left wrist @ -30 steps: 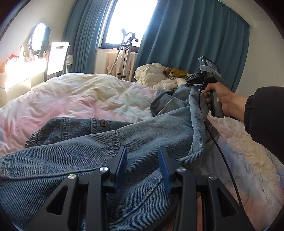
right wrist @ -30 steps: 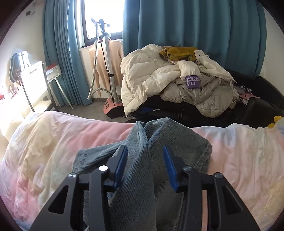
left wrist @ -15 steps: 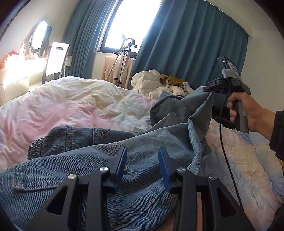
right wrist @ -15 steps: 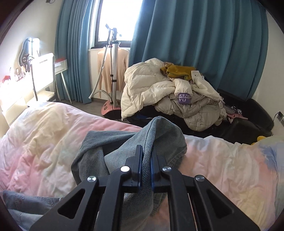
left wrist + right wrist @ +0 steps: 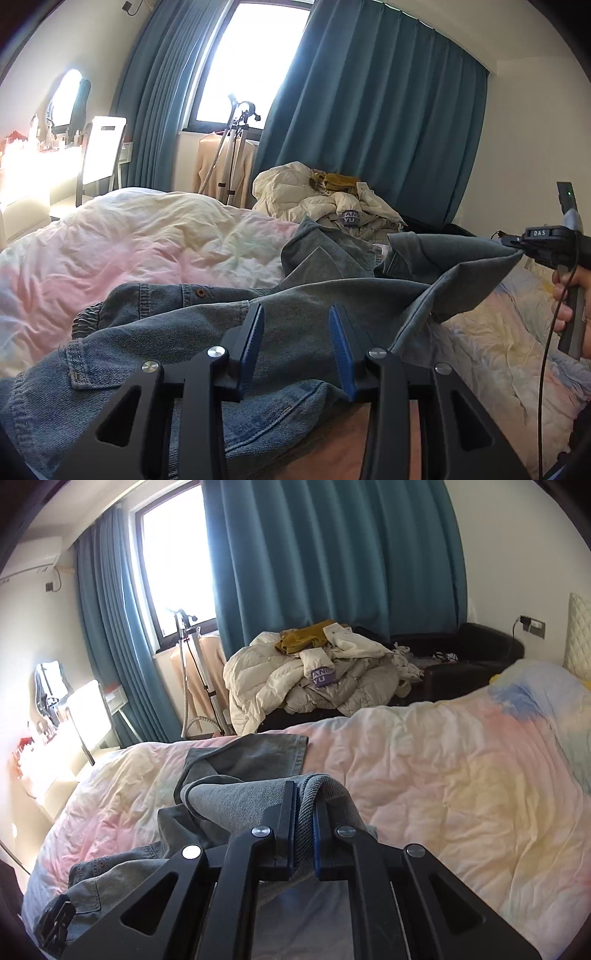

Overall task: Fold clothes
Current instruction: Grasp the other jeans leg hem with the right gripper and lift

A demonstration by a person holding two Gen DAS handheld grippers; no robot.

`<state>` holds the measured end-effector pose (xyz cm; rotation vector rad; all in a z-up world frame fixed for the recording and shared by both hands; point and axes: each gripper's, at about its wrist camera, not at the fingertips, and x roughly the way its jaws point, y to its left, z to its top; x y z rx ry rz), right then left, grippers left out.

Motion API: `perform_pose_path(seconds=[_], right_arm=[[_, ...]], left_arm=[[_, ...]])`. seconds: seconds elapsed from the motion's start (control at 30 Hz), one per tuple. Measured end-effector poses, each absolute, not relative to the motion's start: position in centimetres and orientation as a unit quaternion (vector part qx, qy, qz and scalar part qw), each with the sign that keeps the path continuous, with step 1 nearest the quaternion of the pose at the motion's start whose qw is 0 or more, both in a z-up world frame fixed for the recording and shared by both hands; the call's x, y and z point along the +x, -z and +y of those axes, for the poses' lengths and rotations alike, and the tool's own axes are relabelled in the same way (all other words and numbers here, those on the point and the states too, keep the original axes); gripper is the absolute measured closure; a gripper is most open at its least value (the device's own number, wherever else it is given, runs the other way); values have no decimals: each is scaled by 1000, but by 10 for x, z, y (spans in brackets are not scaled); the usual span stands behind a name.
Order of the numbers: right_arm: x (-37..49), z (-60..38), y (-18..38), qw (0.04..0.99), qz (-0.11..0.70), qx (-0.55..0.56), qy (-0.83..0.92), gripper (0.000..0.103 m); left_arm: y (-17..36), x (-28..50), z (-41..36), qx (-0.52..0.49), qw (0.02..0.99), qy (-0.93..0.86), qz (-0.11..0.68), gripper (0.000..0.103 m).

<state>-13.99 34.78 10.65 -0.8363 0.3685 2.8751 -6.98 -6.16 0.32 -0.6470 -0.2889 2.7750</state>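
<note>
A blue denim jacket [image 5: 177,343] lies spread on the bed's pastel quilt [image 5: 140,236]. My left gripper [image 5: 295,325] is open and empty, just above the jacket's middle. My right gripper [image 5: 304,805] is shut on a fold of the denim jacket [image 5: 236,797] and holds that edge lifted off the bed. In the left wrist view the right gripper [image 5: 517,249] is at the far right, and the cloth stretches up to it.
The quilt [image 5: 443,775] covers the whole bed. Beyond the bed, a dark sofa [image 5: 480,653] carries a pile of pale coats [image 5: 314,679]. A garment steamer stand [image 5: 192,664] and teal curtains [image 5: 332,554] are by the window. A white chair [image 5: 103,151] stands at the left.
My right gripper closed on the jacket's edge and has pulled it up and out to the right, stretching the cloth. My left gripper stays open over the jacket.
</note>
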Motion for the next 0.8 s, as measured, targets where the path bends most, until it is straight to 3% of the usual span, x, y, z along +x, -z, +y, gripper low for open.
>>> perform_pose_path(seconds=[0.13,0.43,0.53,0.67,0.77,0.8], right_arm=[[-89,364,-83,56,168,-284,-942,98],[-60,336,-2,-24,148,-427,-892,97],[-57,342,31,-35,187,-463,-866,94],[-46,376,33,-39,294,-429,-853,92],[-40,392,19,-11,305,-389,-869,78],[-41,396,15,0,303,-376,-876,67]], left_arm=[[0,-67,-57,-235,143,-956,-102,66],[16,-66,-44,-279,143,-944,-104,66],[25,-70,-40,-297,129,-942,-89,66],[36,-76,-43,-321,113,-936,-91,66],[40,-77,-44,-327,105,-935,-88,66],[41,-77,-44,-328,104,-935,-86,66]])
